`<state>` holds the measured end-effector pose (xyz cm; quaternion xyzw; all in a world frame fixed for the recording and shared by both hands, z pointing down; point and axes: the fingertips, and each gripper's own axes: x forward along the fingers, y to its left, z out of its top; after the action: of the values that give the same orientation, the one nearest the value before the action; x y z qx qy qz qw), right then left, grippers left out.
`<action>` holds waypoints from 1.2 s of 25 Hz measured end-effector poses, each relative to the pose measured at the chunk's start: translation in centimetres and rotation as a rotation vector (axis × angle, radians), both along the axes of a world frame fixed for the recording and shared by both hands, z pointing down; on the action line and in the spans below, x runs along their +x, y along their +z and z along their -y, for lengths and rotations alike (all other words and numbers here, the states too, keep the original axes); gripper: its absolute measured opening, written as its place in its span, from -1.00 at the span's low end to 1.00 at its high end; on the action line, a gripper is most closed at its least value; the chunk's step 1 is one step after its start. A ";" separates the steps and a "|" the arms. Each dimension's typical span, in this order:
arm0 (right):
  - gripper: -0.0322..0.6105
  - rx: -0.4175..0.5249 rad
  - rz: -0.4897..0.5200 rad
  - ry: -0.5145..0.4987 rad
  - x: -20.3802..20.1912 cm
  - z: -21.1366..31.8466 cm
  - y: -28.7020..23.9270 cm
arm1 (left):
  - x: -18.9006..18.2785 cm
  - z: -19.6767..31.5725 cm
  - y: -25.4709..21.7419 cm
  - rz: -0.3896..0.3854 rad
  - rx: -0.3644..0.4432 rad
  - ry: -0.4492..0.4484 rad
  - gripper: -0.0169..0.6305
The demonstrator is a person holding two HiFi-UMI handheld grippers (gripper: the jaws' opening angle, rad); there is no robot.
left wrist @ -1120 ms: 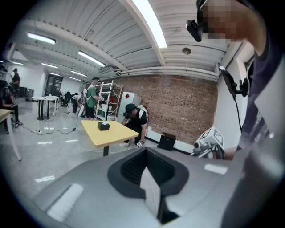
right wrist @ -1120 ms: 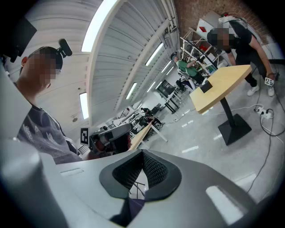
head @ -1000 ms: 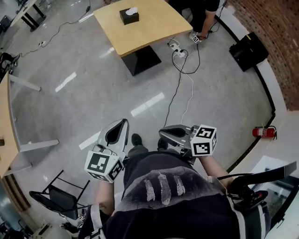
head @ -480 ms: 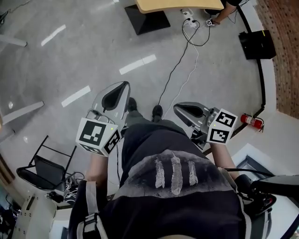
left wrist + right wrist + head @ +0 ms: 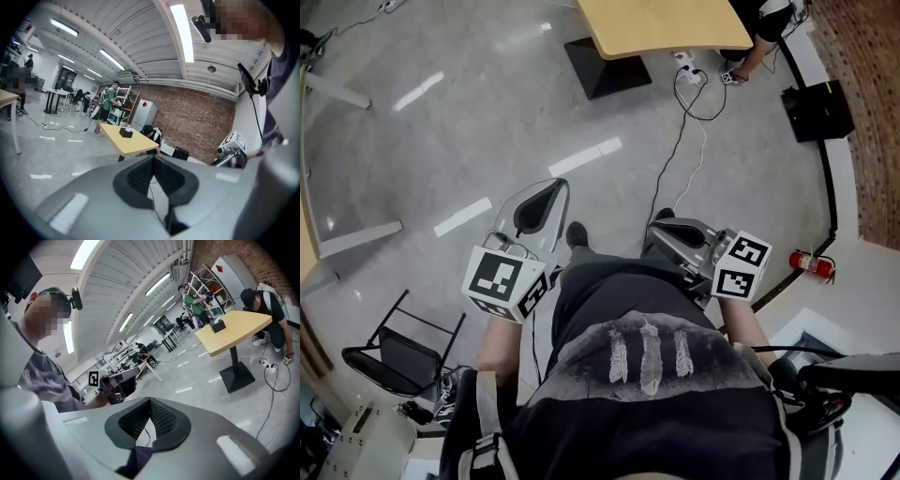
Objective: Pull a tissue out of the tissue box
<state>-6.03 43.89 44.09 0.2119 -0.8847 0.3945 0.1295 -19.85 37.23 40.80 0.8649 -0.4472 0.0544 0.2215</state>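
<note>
Table [image 5: 666,23] edge shows more at top; floor [image 5: 487,112] open up to it; left tool [image 5: 551,185], right tool [image 5: 662,226] jaws together, empty.

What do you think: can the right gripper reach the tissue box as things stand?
Probably not: the right gripper is at the person's waist, while the tissue box sits on the yellow table far across the floor. Nothing blocks it; the person must walk closer.

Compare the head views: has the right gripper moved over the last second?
Yes. The right gripper, jaws shut, now sits closer to the red fire extinguisher than before, so it has shifted rightward in the picture, towards it.
</note>
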 end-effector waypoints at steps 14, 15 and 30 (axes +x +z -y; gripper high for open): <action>-0.90 0.003 0.107 -0.083 1.0 1.3 -0.6 | 2.0 -1.7 -1.4 0.053 -0.033 -0.070 -0.95; -0.90 0.008 0.125 -0.109 0.4 1.7 -0.7 | 2.1 -1.6 -1.7 0.057 -0.035 -0.080 -0.95; -0.90 0.118 0.320 -0.166 6.3 9.3 -3.2 | 10.4 6.2 -6.1 0.237 0.051 -0.131 -0.97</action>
<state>0.24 34.62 40.89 0.0802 -0.9300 0.3586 0.0067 -9.49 31.06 34.68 0.8265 -0.5272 0.1304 0.1482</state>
